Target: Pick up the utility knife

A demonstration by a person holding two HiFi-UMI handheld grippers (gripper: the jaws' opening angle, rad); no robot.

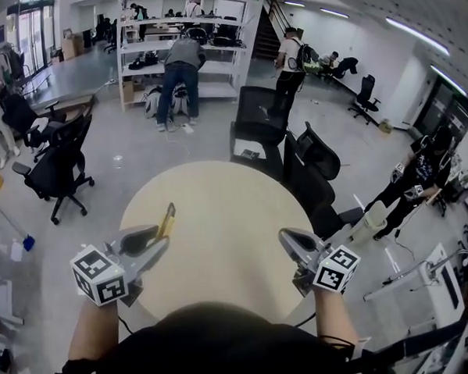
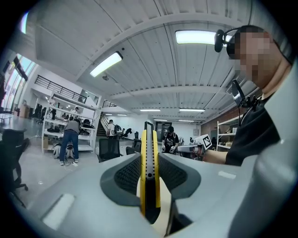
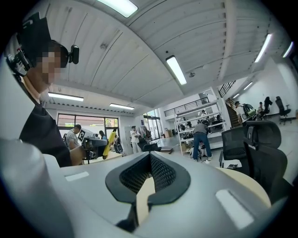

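Observation:
The utility knife [image 1: 167, 222] is yellow and black and is off the table. My left gripper [image 1: 160, 239] is shut on it, and its front end sticks out past the fingertips over the left side of the round beige table [image 1: 220, 222]. In the left gripper view the knife [image 2: 149, 176] stands on edge, clamped between the two grey jaws of the left gripper [image 2: 150, 160]. My right gripper [image 1: 287, 236] hovers over the table's right side, shut with nothing in it. The right gripper view shows its jaws [image 3: 149, 155] meeting at the tips, and the knife [image 3: 111, 142] far off to the left.
Black office chairs [image 1: 311, 170] stand just behind the table, and another chair [image 1: 57, 168] is at the left. A white shelving unit [image 1: 183, 44] with a person bent at it is at the back. Other people stand around the room.

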